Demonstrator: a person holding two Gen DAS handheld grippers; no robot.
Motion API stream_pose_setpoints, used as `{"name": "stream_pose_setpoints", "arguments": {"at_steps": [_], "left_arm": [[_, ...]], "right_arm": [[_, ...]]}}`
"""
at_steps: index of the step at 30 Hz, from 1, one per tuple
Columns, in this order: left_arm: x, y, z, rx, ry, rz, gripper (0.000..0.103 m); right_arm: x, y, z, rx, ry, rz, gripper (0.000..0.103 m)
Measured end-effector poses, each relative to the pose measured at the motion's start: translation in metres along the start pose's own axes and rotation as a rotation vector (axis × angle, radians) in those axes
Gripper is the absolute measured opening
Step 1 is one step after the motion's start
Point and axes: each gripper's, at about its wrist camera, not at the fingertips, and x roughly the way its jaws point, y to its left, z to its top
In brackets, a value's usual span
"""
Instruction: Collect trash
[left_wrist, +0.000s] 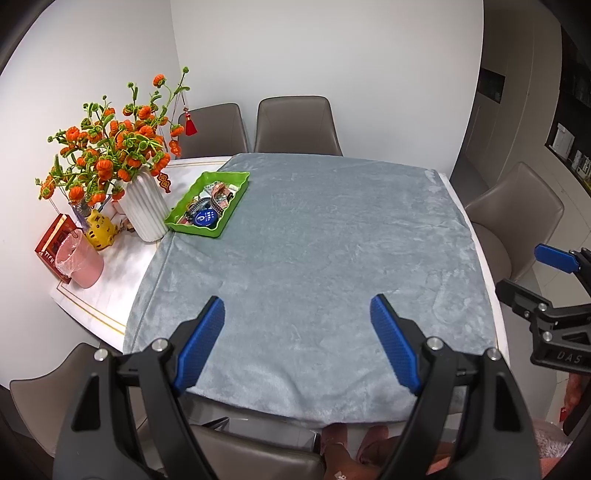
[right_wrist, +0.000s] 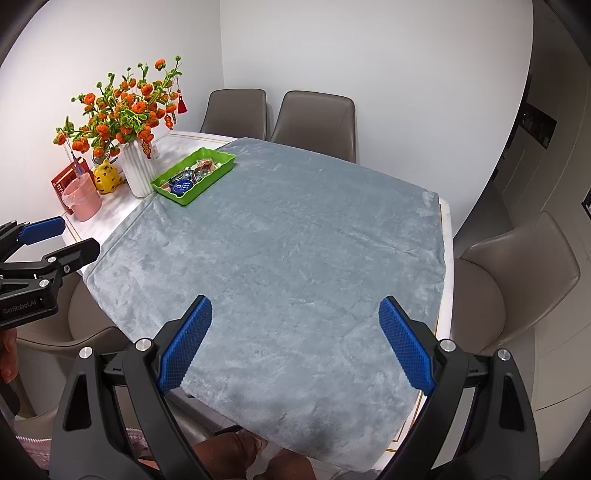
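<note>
A green tray (left_wrist: 236, 178) (right_wrist: 225, 157) holding wrappers and a round blue item sits at the far left of the grey cloth (left_wrist: 314, 258) (right_wrist: 277, 258). A pink bin lined with a clear bag (left_wrist: 79, 260) (right_wrist: 82, 199) stands on the bare tabletop at the left. My left gripper (left_wrist: 297, 317) hovers open over the near edge of the cloth, nothing between its blue pads. My right gripper (right_wrist: 295, 317) is likewise open and empty above the cloth's near side. Each gripper shows at the edge of the other's view.
A white ribbed vase with orange knitted flowers (left_wrist: 142, 206) (right_wrist: 137, 168), a yellow figurine (left_wrist: 99, 229) and a red box (left_wrist: 51, 243) crowd the left corner. Brown chairs (left_wrist: 295, 125) (right_wrist: 517, 273) ring the table. A person's hand shows below the near table edge.
</note>
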Motion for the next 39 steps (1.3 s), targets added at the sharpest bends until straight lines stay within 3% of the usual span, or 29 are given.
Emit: {"name": "stream_pose_setpoints", "arguments": {"at_steps": [39], "left_arm": [[-0.0084,-0.0011,0.0008,-0.007,-0.012,-0.012,0.081]], "right_arm": [[-0.0065,-0.0047,0.0015,-0.003,-0.008,0.002,0.089]]}}
